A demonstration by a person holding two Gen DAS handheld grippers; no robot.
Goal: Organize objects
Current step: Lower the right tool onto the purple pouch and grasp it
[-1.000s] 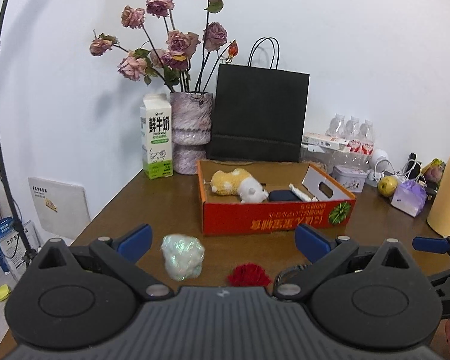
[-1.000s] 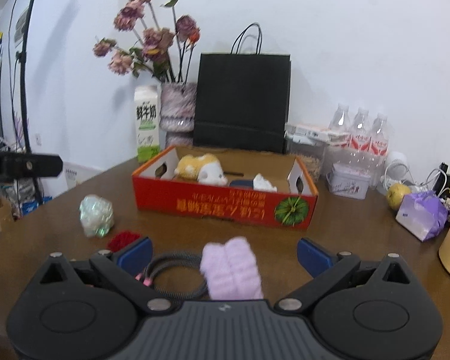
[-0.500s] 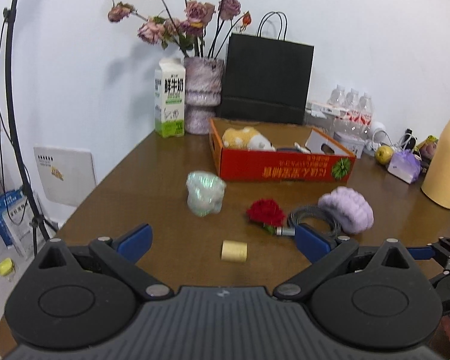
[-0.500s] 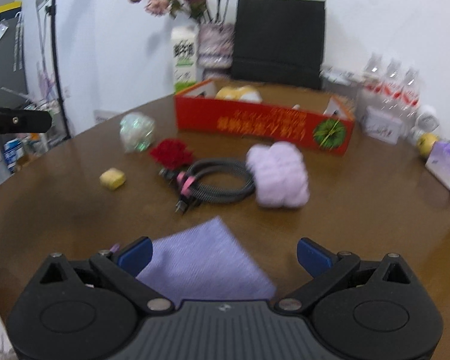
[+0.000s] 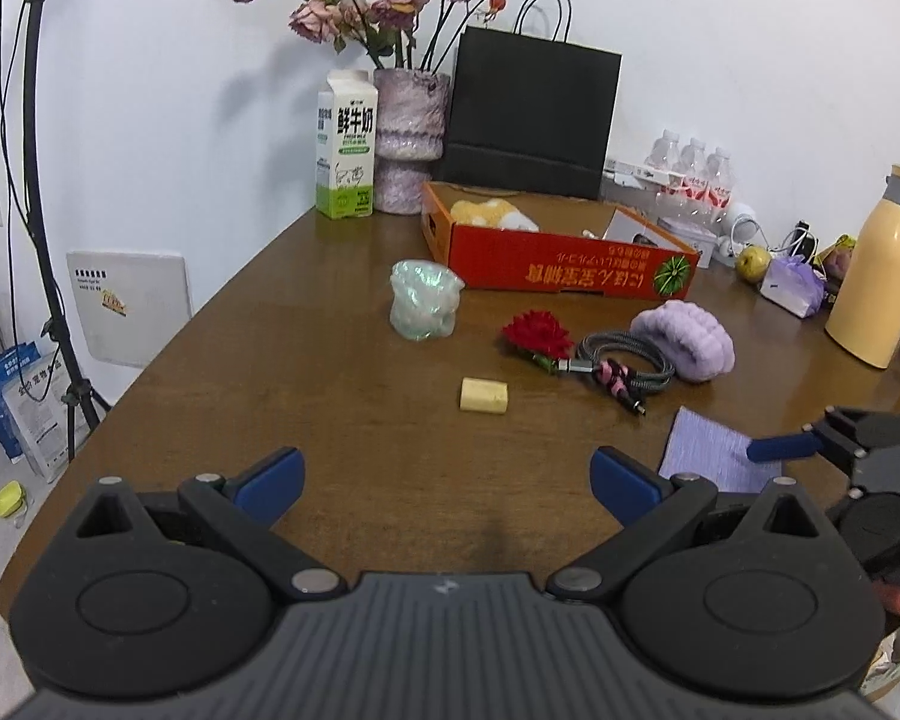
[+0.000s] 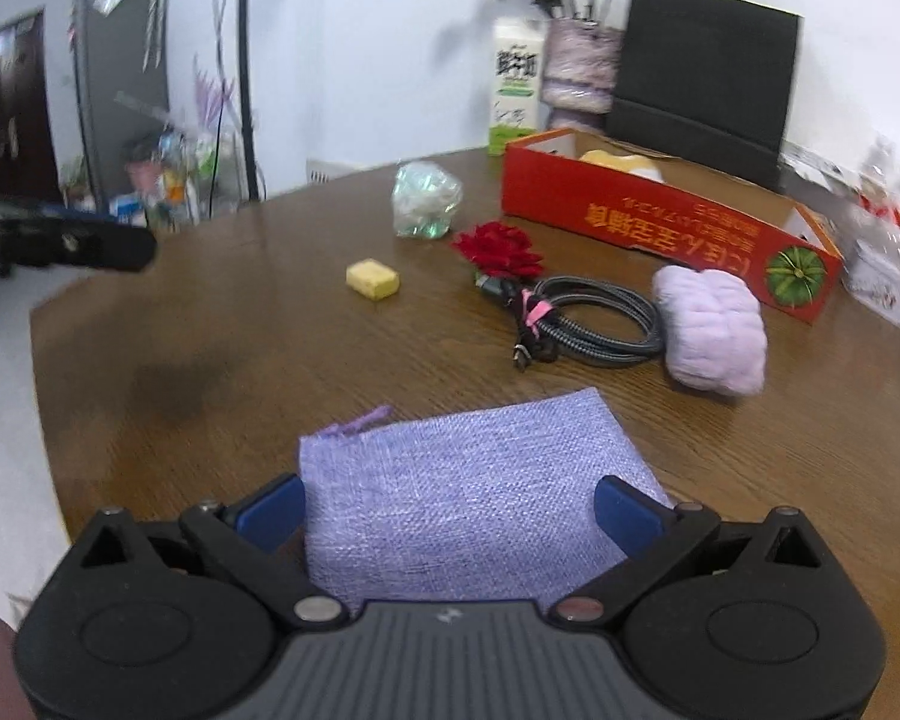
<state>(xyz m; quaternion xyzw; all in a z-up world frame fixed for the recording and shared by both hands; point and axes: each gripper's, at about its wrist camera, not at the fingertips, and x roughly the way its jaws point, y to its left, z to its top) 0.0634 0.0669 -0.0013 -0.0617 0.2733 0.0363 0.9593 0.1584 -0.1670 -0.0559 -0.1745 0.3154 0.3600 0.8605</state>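
Observation:
A red cardboard box [image 5: 561, 267] [image 6: 678, 222] stands at the back of the brown table [image 5: 282, 360] with a yellow plush toy [image 5: 489, 211] inside. In front of it lie a crumpled iridescent wrapper [image 5: 423, 307] [image 6: 424, 199], a red fabric flower [image 5: 537, 333] [image 6: 498, 249], a small yellow block [image 5: 483, 396] [image 6: 372, 279], a coiled cable [image 5: 624, 366] [image 6: 594, 324] and a fluffy lilac cloth [image 5: 687, 342] [image 6: 711, 330]. A flat purple pouch [image 6: 468, 492] [image 5: 711, 450] lies near the front edge. My left gripper [image 5: 444, 480] is open above bare table. My right gripper [image 6: 449, 510] is open, low over the pouch.
Against the wall stand a milk carton [image 5: 346, 147], a vase of dried roses [image 5: 411, 138] and a black paper bag [image 5: 531, 114]. At the right are water bottles [image 5: 693, 171], an apple [image 5: 752, 262], a purple packet [image 5: 792, 285] and a yellow thermos [image 5: 876, 276]. A light stand [image 5: 36, 180] stands left of the table.
Both grippers have pulled back from the box toward the table's front edge and risen. The right one turned left, and the purple pouch now lies between its fingers.

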